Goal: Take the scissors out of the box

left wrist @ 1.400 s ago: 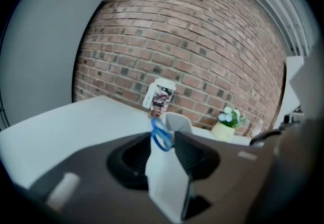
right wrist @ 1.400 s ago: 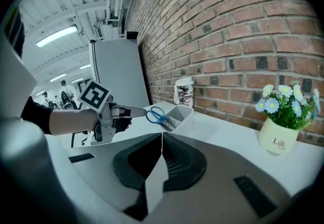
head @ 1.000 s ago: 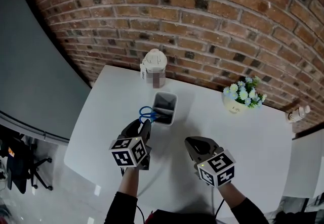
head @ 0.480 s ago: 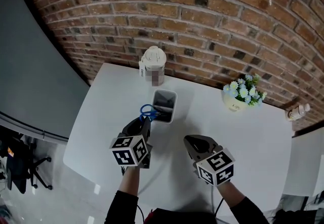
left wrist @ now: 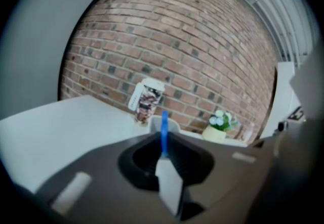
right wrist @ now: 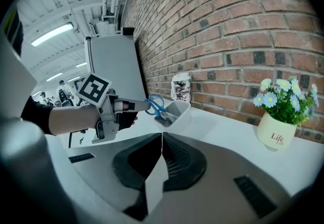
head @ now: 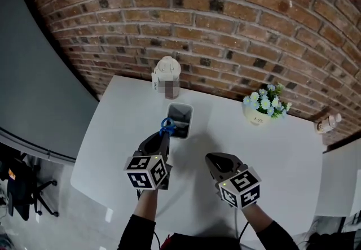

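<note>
Scissors [right wrist: 162, 113] in box [right wrist: 178, 110], right gripper view

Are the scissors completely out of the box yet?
No, the blades of the scissors dip inside the box while the left gripper, jaws closing, pinches the blue handle.

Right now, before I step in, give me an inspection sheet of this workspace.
surface: white table, set against the wall.
job's things: box upright at the table's far side; scissors leaning out over its near rim, blue handles up, blades inside.
clutter: lidded cup behind the box; flower pot; small bottle at far right.
grippers: left gripper jaws closing on a scissors handle; right gripper shut, empty, apart from the box.
cables: thin cable by the left forearm.
surroundings: brick wall behind; grey panel at left.
</note>
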